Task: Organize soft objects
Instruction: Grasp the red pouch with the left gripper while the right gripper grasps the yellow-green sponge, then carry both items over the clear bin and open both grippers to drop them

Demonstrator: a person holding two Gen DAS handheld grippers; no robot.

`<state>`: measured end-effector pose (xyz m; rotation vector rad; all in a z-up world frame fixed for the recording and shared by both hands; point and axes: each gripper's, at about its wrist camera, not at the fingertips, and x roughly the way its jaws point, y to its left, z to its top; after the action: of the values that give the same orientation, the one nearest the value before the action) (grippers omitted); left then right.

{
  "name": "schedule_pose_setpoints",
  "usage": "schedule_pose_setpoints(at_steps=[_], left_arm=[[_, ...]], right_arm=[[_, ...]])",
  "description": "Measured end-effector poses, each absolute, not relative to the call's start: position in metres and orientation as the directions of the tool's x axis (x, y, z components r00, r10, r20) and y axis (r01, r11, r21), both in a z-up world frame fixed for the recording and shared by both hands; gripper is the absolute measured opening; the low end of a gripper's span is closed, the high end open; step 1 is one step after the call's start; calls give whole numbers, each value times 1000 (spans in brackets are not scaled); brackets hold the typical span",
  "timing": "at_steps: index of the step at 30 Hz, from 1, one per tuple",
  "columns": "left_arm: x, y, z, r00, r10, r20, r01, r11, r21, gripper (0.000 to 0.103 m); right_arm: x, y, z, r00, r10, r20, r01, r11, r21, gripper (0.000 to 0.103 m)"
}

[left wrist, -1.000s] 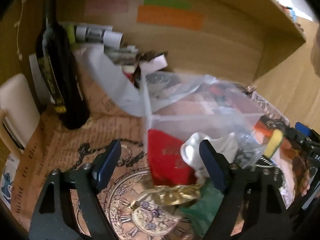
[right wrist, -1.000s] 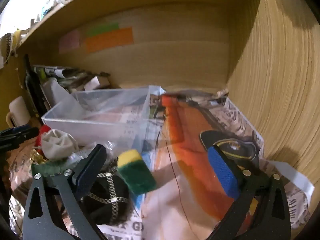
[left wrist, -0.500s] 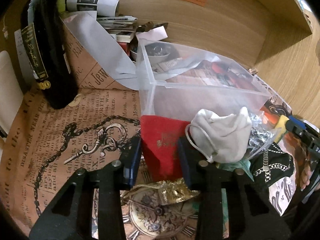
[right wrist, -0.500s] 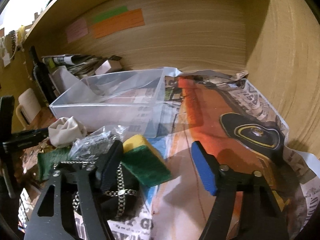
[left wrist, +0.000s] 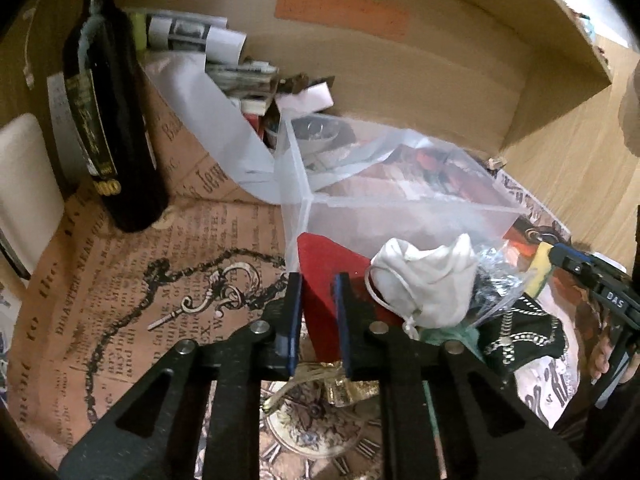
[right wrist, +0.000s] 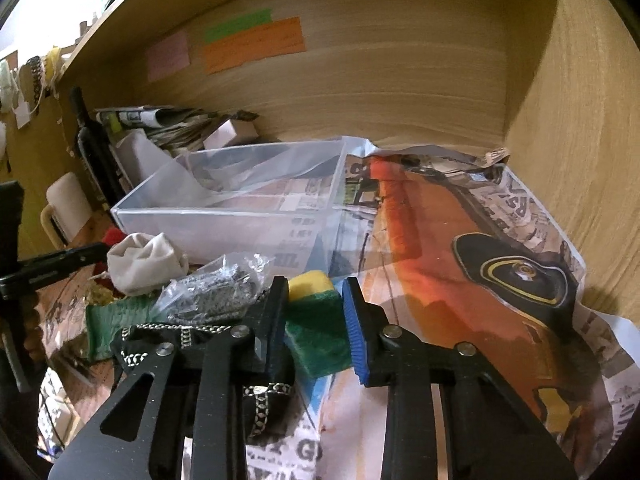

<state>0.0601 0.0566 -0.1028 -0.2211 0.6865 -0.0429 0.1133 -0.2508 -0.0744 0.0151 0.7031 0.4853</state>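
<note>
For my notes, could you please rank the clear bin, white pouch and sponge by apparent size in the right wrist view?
1. clear bin
2. white pouch and sponge look alike; the sponge sits nearer, so unranked.

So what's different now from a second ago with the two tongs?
Both tongs went from wide open to closed. The left tongs moved in and shut on the red pouch; the right tongs shut on the yellow-green sponge. The clear bin, white drawstring bag and bottle stayed put.

Dark wine bottle (left wrist: 112, 120) upright at left on printed newspaper (left wrist: 132, 276); coloured sticky notes (right wrist: 252, 44) on wooden back panel; rolled papers (left wrist: 192, 36) behind
</note>
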Motion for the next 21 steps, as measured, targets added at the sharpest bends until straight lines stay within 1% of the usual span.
schedule_pose_setpoints(at_steps=[4,8,15,21], left_arm=[[51,55,-92,787,-89,-610,-35,982,-188,9],[44,51,-79,806,-73,-588,-32,986,-166,7],[39,46,-50,848,-34,-529,-27,994,-107,5],[39,48,-22,887,-35,-461,-10,995,-96,5]], right_arm=[[111,-257,-68,675,435,-596,-417,891,178,23],[108,-260,-58,692,443,-570,-416,890,187,23],[105,-255,-34,725,473,-501,-445,876,183,23],[108,-246,-19,741,503,-445,-473,861,186,23]])
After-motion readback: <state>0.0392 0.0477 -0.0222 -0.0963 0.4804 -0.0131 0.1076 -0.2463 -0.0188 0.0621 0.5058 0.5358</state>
